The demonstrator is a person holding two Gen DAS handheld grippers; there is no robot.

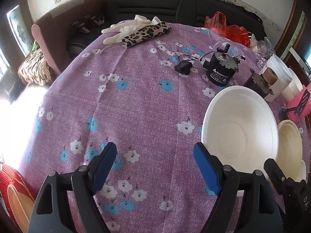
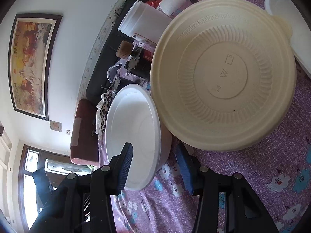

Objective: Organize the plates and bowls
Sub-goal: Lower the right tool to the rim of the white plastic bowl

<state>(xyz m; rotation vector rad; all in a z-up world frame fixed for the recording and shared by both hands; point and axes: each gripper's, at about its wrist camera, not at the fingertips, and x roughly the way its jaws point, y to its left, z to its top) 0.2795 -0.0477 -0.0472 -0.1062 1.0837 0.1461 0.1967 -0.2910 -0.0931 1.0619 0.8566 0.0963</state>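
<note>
Over purple tablecloth (image 1: 136, 101), right gripper (image 2: 155, 161) tilted, straddling white bowl (image 2: 136, 128) rim.

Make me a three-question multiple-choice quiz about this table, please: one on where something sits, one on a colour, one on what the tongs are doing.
1. Where does the cream bowl sit relative to the white bowl?
A. Stacked inside it
B. Beside it on the cloth
C. On the sofa

2. What is the main colour of the tablecloth?
A. Green
B. Purple
C. Yellow

3. What are the right tongs doing?
A. Open, straddling the white bowl's rim
B. Shut on a cup
C. Shut with nothing in them

Answers: 1 B, the two bowls sit side by side. 2 B, purple with white and blue flowers. 3 A, one finger sits inside the bowl and one outside.
</note>
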